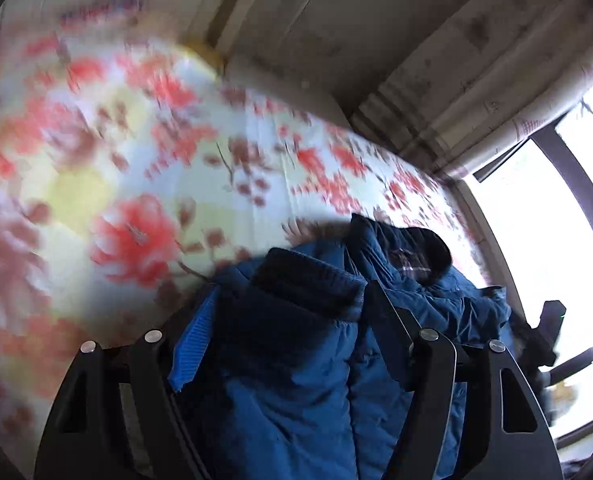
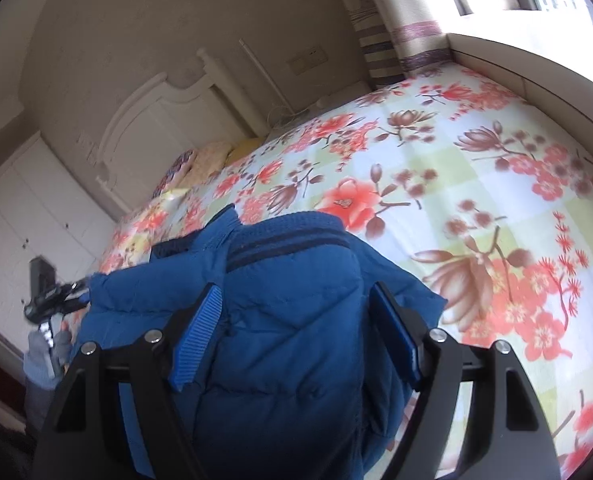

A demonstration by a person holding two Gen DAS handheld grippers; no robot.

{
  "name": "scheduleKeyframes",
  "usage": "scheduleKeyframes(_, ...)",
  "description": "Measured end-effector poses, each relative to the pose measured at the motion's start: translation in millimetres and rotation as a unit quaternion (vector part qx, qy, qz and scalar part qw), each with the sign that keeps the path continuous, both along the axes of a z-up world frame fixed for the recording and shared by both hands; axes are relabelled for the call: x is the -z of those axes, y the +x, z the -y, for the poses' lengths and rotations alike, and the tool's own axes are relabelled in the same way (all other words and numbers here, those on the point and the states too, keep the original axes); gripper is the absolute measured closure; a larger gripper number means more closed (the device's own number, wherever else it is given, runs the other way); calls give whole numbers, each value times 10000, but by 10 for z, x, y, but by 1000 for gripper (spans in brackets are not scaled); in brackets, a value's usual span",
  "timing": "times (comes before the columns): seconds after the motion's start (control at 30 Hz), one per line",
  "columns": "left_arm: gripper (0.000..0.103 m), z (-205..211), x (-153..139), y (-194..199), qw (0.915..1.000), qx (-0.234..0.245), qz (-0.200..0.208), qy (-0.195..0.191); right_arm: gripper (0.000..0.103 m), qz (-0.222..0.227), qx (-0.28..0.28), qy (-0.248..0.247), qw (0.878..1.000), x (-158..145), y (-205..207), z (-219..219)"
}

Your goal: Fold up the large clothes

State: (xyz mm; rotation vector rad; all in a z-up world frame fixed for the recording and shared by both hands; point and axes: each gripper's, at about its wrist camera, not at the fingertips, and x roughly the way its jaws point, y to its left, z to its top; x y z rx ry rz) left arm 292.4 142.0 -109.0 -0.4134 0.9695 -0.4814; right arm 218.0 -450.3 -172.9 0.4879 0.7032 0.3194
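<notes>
Nearest the left wrist camera, the left gripper stands with its fingers spread around a thick blue padded jacket; whether the pads press the cloth cannot be told. In the right wrist view, the right gripper has its fingers wide about the quilted body of the same jacket, the bulk filling the gap, though a firm grip is not certain.

The jacket lies bunched on the bed, at the near edge of the floral sheet, with its ribbed dark collar humped up ahead of the left fingers.

The likely risk is that the puffy, slippery shell springs open once let go, or that a loose hold takes only the outer layer, so the fold drags crooked or slides off the bed edge.

The left view alone shows the dark hood lining and the bright window, but it is smeared. The right view is sharp and shows the striped hem band, the headboard and the pillows beyond.
</notes>
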Motion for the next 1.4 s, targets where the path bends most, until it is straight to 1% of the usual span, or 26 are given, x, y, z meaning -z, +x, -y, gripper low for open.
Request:
scheduleKeyframes(0.07,37,-11,113,58,9992,165,-233,-266,27,-52,-199,-131,9997,-13,48,-48)
scheduleKeyframes(0.17,37,0,301,119,9971,254,-600,-391,27,-184,-430,-344,9983,-11,160,-82)
scheduleKeyframes(0.3,38,-69,360,154,9952,237,-652,-696,29,-307,-606,-120,9976,37,309,-14)
scheduleKeyframes(0.33,49,-83,346,127,9955,205,-569,-724,35,-281,-623,-108,9976,45,319,-17)
scheduleKeyframes(0.37,55,-47,331,128,9961,222,-500,-696,38,-261,-606,-145,9977,47,312,-29)
scheduleKeyframes(0.4,68,-18,274,69,9979,202,-294,-547,49,-211,-557,-218,9980,38,284,-44)
scheduleKeyframes(0.43,81,15,215,21,9989,166,-101,-431,66,-87,-509,-307,9982,6,227,-62)
scheduleKeyframes(0.5,85,61,3,-218,9988,8,465,-175,83,263,-456,-484,9974,-117,71,-124)
scheduleKeyframes(0.53,86,65,-134,-358,9975,-147,679,-137,87,429,-334,-635,9965,-228,-50,-172)
scheduleKeyframes(0.6,86,47,-450,-586,9935,-278,1068,-273,89,714,-243,-579,9955,-480,-239,-233)
scheduleKeyframes(0.67,86,38,-824,-640,9894,-300,1415,-163,89,1083,-247,-818,9904,-893,-357,-317)
scheduleKeyframes(0.73,86,19,-935,-399,9916,-444,1210,-118,89,1145,-257,-949,9885,-1184,-226,-332)
scheduleKeyframes(0.8,85,-6,-803,-116,9942,-596,893,1,88,962,-180,-1013,9900,-1199,66,-295)
scheduleKeyframes(0.83,85,0,-561,119,9961,-689,533,130,88,761,-164,-1051,9914,-1107,249,-283)
scheduleKeyframes(0.9,85,58,-117,366,9966,-730,-14,392,88,2,-156,-1019,9947,-656,694,-279)
scheduleKeyframes(0.97,85,118,299,491,9942,-762,-441,623,86,-685,-181,-1198,9903,-170,965,-318)
scheduleKeyframes(1.0,85,92,357,486,9943,-775,-488,549,83,-822,-197,-986,9915,-23,1011,-291)
scheduleKeyframes(1.03,84,30,358,458,9948,-823,-455,389,80,-795,-136,-683,9944,32,992,-211)
scheduleKeyframes(1.07,83,-3,312,440,9951,-846,-399,327,76,-762,-80,-622,9951,21,966,-179)
scheduleKeyframes(1.13,76,-29,212,391,9950,-873,-250,411,54,-707,82,-732,9948,-54,894,-130)
scheduleKeyframes(1.23,66,41,-6,260,9894,-1181,65,845,43,-591,234,-992,9930,-276,803,-139)
scheduleKeyframes(1.27,66,131,-214,131,9806,-1434,511,1236,41,-376,267,-1081,9931,-441,734,-181)
scheduleKeyframes(1.3,65,229,-371,53,9739,-1505,860,1467,35,-140,296,-1202,9922,-617,664,-258)
scheduleKeyframes(1.33,51,328,-481,-6,9698,-1467,1117,1600,30,37,281,-1282,9913,-743,597,-336)
scheduleKeyframes(1.37,33,500,-620,-74,9674,-1312,1356,1687,27,307,175,-1363,9900,-917,532,-497)
scheduleKeyframes(1.4,6,656,-698,-107,9692,-1086,1471,1648,25,521,0,-1428,9884,-1034,502,-685)
